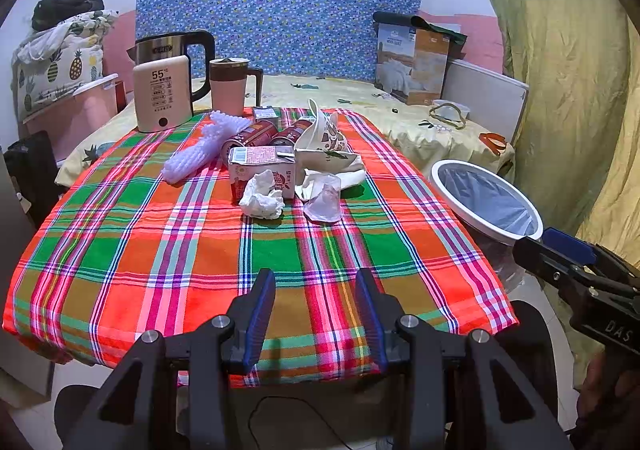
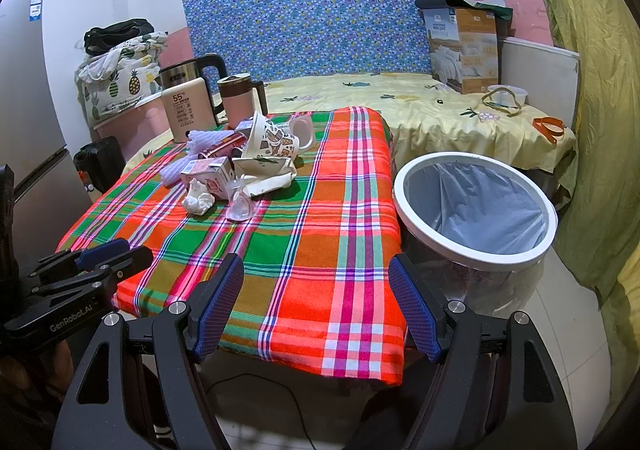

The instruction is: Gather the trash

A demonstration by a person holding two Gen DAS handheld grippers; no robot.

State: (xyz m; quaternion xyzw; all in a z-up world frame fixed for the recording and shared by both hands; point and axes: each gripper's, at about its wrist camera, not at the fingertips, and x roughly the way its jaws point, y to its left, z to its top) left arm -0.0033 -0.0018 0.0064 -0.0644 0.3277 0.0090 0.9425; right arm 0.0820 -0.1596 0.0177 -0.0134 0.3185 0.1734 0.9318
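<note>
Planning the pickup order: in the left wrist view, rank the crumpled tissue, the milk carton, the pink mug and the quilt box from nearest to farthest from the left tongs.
1. Crumpled tissue, centre, front of the pile.
2. Milk carton, directly behind the tissue.
3. Pink mug, back left, beside the kettle.
4. Quilt box, far right, on the bed.

pink warmer (image 1: pixel 162 94): "55°C" | left hand-held gripper (image 2: pixel 116 250): "GenRobot.AI" | right hand-held gripper (image 1: pixel 560 250): "DAS"

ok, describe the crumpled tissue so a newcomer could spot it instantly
Start at the plaid tablecloth and find the trash pile at its middle. The crumpled tissue lies at the pile's near edge, against the pink drink carton. It is the only white, wadded paper; the clear plastic cup beside it is see-through.
</note>
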